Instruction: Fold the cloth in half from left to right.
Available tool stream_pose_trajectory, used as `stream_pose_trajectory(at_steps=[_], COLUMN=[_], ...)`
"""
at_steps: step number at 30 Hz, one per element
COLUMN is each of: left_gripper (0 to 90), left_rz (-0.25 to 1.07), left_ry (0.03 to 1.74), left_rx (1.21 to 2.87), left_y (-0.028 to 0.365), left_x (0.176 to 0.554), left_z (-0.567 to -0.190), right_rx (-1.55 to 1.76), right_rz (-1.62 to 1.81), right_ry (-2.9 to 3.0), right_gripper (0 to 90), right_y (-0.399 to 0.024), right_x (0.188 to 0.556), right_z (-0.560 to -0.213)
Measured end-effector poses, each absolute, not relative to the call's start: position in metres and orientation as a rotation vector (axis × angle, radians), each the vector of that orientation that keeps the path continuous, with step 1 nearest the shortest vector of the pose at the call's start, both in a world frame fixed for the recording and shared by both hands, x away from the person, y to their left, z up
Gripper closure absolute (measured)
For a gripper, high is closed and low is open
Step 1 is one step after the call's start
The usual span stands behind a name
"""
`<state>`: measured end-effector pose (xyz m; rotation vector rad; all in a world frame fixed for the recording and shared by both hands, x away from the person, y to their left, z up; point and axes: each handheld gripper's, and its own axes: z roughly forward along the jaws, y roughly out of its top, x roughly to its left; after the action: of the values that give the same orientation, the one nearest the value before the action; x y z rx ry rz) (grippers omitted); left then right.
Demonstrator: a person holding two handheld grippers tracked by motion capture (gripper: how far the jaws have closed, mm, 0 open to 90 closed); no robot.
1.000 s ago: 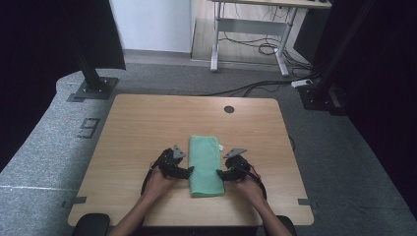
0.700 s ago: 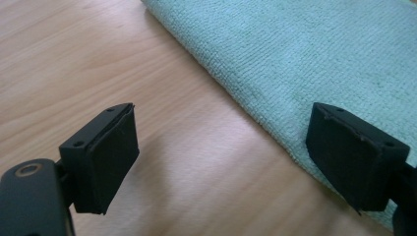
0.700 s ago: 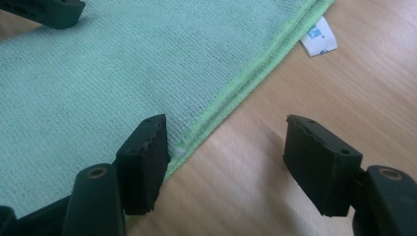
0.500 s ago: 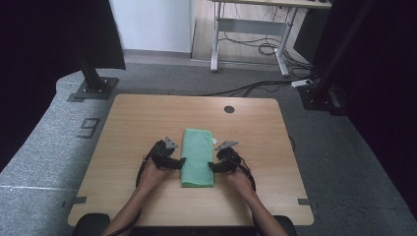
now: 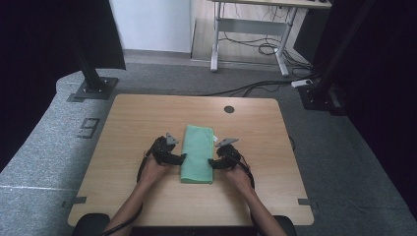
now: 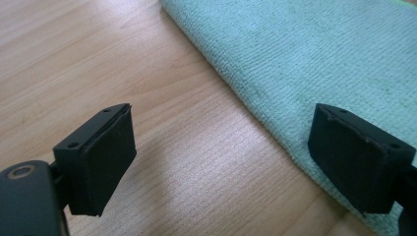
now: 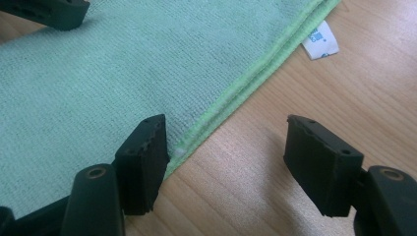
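A soft green microfibre cloth [image 5: 197, 154], folded into a narrow upright rectangle, was seen lying flat near the middle of the pale wooden surface [image 5: 128, 123], slightly toward the person's side. The folding was judged to be well advanced: two stacked hemmed edges were visible along one long side in the right gripper view, and a small white care label [image 7: 320, 42] stuck out beyond them onto the wood.

The left gripper [image 5: 180, 159] was held at the cloth's left long edge and the right gripper [image 5: 213, 162] at its right long edge, both low over the surface. In the left gripper view the jaws stood apart with nothing between the pads, one over bare wood and the other over the cloth's rounded folded edge. In the right gripper view the jaws were likewise spread and empty, straddling the hemmed edge, one over the cloth and one over the wood.

No part of the cloth was lifted or pinched. What remained was judged to be either a further fold across the length or merely a final straightening; which of the two could not be told.
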<state>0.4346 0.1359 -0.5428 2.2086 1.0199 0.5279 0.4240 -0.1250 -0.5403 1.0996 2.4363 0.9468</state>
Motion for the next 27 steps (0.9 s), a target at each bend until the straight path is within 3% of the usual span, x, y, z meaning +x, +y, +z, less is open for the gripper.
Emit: stream_pose_trajectory(at_steps=[21, 27], left_gripper=[6.2, 1.4], left_rz=[0.447, 0.449], left_ry=[0.936, 0.943], left_rx=[2.208, 2.209], left_y=[0.162, 0.174], left_x=[0.384, 0.368], left_z=[-0.518, -0.516], right_rx=[1.097, 1.121], right_rz=[1.014, 1.008], right_ry=[2.413, 2.388], right_gripper=[12.7, 0.3], right_y=[-0.166, -0.182], right_x=[0.402, 0.39], right_z=[-0.522, -0.518])
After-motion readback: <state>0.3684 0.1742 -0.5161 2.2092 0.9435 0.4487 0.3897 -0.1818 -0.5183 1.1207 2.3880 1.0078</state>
